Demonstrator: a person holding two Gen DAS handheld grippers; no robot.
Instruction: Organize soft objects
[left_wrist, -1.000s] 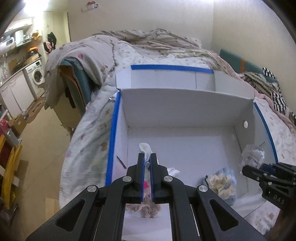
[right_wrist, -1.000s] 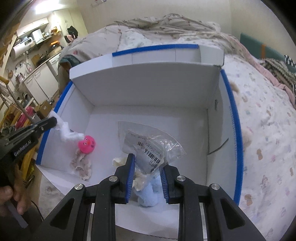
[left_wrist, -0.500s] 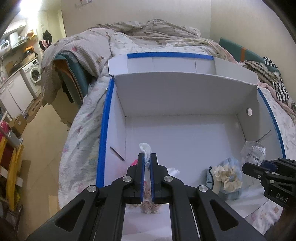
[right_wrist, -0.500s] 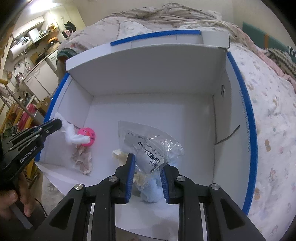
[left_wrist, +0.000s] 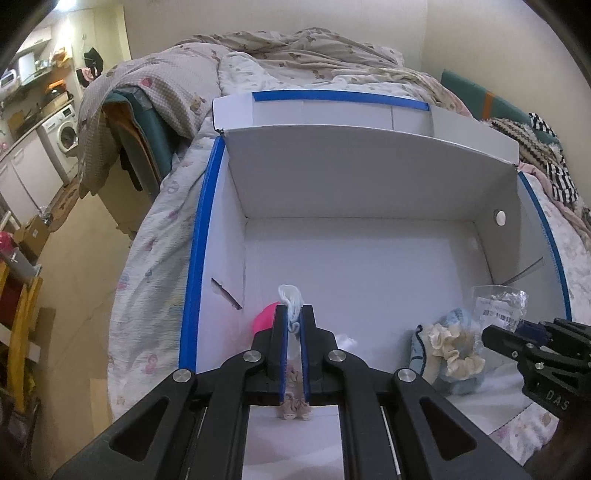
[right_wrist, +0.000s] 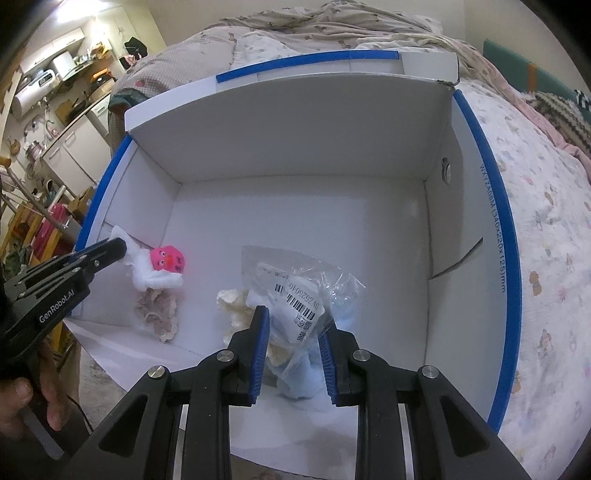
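The left tongs (left_wrist: 294, 325) are clenched on the white cloth part of a pink-headed soft toy (right_wrist: 168, 260), holding it by the left wall of the white box (right_wrist: 295, 155) on the bed (right_wrist: 546, 221), probably to set it beside the beige scrunchie (right_wrist: 159, 314). The right tongs (right_wrist: 293, 325) grip a clear plastic bag (right_wrist: 303, 288) above the cream scrunchie (right_wrist: 234, 302) and light-blue cloth (right_wrist: 299, 384), apparently gathering soft things on the right.
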